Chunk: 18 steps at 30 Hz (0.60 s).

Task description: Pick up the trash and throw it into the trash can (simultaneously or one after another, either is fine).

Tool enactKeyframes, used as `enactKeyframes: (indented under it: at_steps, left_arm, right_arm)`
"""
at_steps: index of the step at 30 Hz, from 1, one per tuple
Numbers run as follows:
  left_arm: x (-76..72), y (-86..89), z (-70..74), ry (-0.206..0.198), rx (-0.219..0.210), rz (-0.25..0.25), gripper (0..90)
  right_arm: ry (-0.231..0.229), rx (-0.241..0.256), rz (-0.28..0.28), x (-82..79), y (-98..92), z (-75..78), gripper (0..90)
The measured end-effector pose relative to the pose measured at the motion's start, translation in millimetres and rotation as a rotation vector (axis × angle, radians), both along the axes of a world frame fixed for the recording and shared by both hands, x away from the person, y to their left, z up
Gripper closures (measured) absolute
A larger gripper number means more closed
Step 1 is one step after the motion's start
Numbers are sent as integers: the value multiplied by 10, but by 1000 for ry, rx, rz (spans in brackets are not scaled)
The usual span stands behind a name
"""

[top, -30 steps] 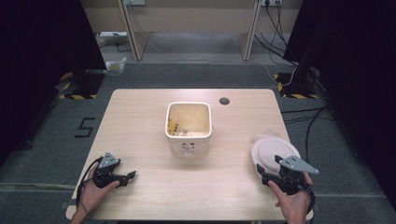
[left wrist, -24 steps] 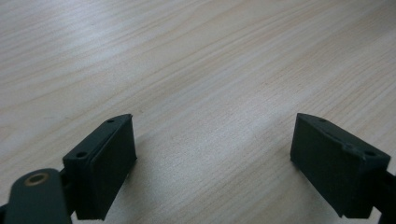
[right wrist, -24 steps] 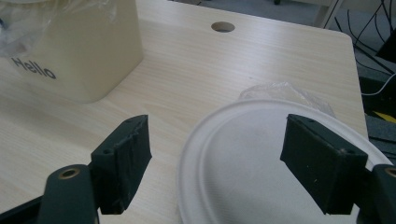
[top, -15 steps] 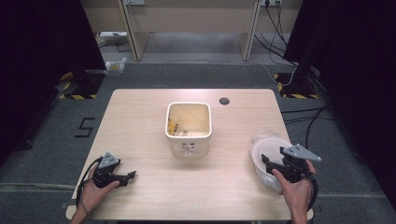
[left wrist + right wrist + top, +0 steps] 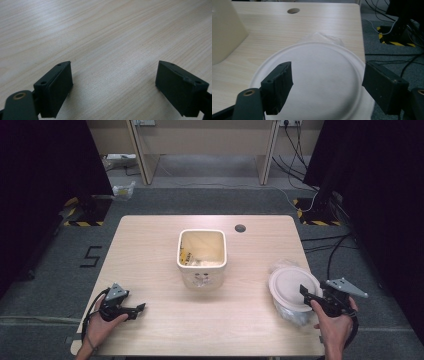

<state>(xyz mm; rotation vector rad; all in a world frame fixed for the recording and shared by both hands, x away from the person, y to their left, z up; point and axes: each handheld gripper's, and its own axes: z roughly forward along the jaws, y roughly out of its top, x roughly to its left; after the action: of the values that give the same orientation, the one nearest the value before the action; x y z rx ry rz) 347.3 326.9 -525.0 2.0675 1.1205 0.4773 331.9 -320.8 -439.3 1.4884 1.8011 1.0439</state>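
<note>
Clearly the right hand-held gripper hung spread and empty over the white plate, low and central in its own view, at the tabletop's lower right. Closing well probably meant dropping onto the near rim, not the flat middle; the left hand-held gripper sat spread and idle.

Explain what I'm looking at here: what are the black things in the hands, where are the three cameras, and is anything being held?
A person holds a hand-operated black two-jaw tool in each hand. One camera looks down from above; the others ride on each tool, looking along its jaws. On the pale wooden table stand a cream square bin and a white round paper plate lying on crumpled clear plastic. The left tool rests open over bare wood. The right tool hovers open at the plate. Nothing is held.
</note>
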Motion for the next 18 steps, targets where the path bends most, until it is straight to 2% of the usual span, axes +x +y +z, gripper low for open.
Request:
enactKeyframes:
  at_steps: [1,8,11,15,17,18]
  left_arm:
    - [0,0,0,0,0,0,132]
    - [0,0,0,0,1,0,132]
    - [0,0,0,0,0,0,132]
    - [0,-1,0,1,-1,0,131]
    - [0,-1,0,1,-1,0,132]
    - [0,-1,0,1,-1,0,132]
  right_arm:
    - [8,12,-26,-8,-73,-22,236]
    - [32,50,-78,-4,-206,-105,213]
    - [51,106,-103,18,-269,-197,181]
    - [71,123,-109,35,-299,-255,176]
    - [89,163,-107,61,-312,-316,170]
    - [89,163,-107,61,-312,-316,170]
